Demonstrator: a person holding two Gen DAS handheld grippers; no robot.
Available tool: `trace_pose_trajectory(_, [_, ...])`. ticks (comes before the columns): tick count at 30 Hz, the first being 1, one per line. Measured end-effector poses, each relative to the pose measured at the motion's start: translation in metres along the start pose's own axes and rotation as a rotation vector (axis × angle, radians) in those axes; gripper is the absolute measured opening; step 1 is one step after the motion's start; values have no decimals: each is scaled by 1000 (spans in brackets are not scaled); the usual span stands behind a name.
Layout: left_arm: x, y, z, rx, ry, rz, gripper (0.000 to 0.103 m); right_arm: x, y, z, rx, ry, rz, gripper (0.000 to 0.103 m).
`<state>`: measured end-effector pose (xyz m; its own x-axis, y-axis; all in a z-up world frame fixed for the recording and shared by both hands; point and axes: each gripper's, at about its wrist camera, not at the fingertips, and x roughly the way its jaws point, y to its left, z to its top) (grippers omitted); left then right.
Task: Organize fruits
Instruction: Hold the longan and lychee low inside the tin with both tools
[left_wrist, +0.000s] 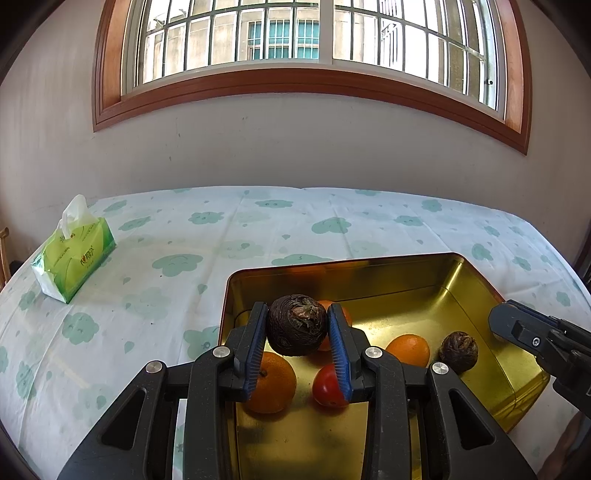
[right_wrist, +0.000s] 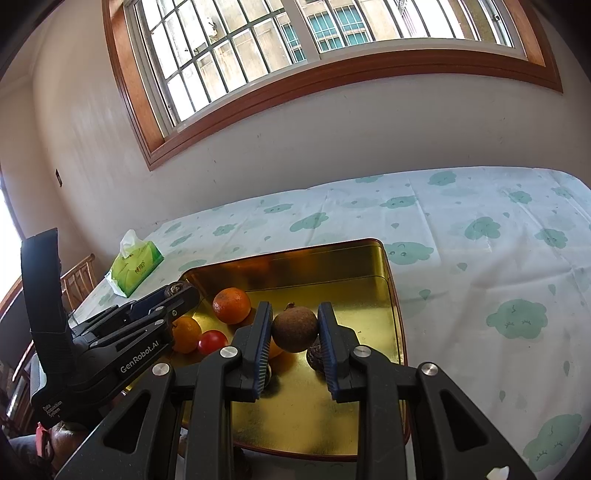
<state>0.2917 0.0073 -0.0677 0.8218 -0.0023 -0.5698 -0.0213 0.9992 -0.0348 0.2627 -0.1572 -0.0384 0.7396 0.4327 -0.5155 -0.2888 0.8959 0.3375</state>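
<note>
We held both tongs above the gold tin: left tongs clamped on a dark wrinkled fruit, right tongs on a brown round fruit, ready to drop in.

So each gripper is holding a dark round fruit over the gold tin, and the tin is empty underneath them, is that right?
Not quite. The left gripper and right gripper do each hold a dark round fruit over the gold tin, but the tin is not empty: the left wrist view shows oranges, a red fruit and another dark fruit in it.
</note>
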Motion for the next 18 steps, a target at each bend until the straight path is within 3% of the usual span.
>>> trace_pose_trajectory(18, [1, 1, -1, -4, 2, -1, 34, 1, 0, 0, 0, 2, 1, 24])
